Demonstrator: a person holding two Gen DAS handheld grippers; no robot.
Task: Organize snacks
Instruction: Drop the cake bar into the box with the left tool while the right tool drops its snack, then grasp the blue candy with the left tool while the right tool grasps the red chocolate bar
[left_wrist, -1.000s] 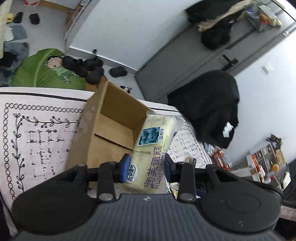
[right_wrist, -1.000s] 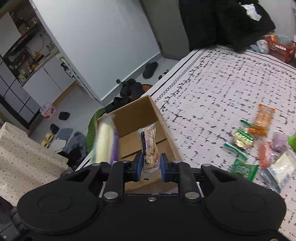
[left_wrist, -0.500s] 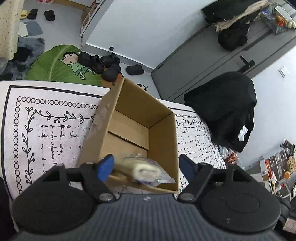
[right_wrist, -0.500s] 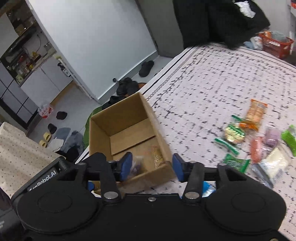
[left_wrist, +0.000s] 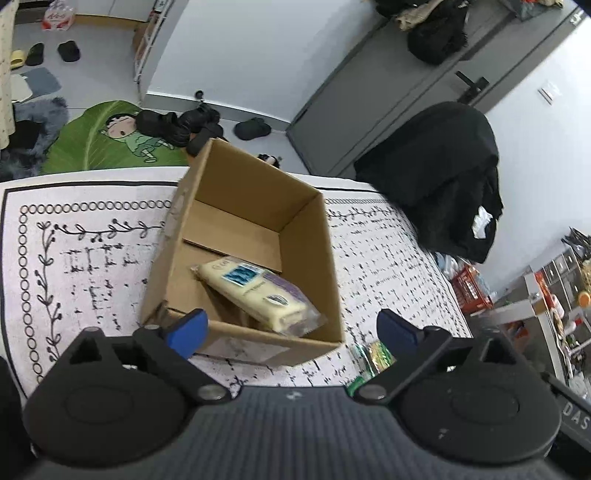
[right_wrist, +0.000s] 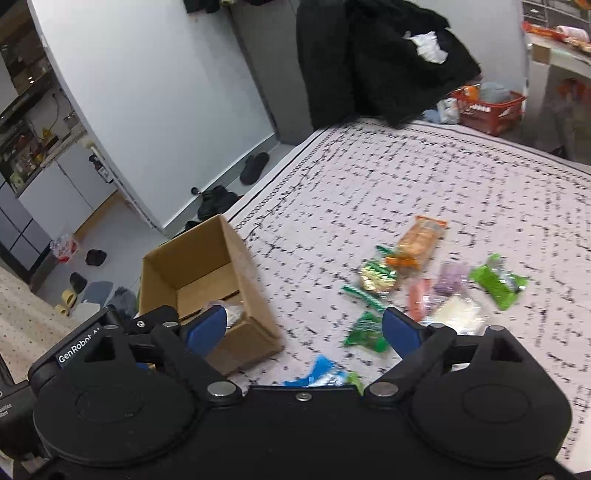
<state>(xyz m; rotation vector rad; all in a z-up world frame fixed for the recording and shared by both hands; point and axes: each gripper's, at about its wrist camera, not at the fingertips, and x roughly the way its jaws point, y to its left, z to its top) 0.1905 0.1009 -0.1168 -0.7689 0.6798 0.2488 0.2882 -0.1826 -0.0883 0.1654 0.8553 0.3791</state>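
An open cardboard box (left_wrist: 310, 258) stands on the patterned white cloth; it also shows in the right wrist view (right_wrist: 243, 273). A pale yellow cake packet (left_wrist: 255, 291) lies tilted inside it. My left gripper (left_wrist: 291, 330) is open and empty just above the box's near wall. My right gripper (right_wrist: 303, 326) is open and empty, to the right of the box. Several loose snacks lie on the cloth: an orange packet (right_wrist: 419, 242), a green packet (right_wrist: 496, 280), a small green packet (right_wrist: 364, 330), a blue wrapper (right_wrist: 319, 373).
A black jacket (left_wrist: 439, 173) hangs at the far end of the table. A red basket (right_wrist: 487, 109) stands beyond it. Shoes (left_wrist: 173, 123) and a green floor mat (left_wrist: 99, 142) lie below the table's far edge.
Both grippers opened and let go of their snacks, which dropped into the box. Both grippers then pulled back; the right one swung right toward the loose snacks.
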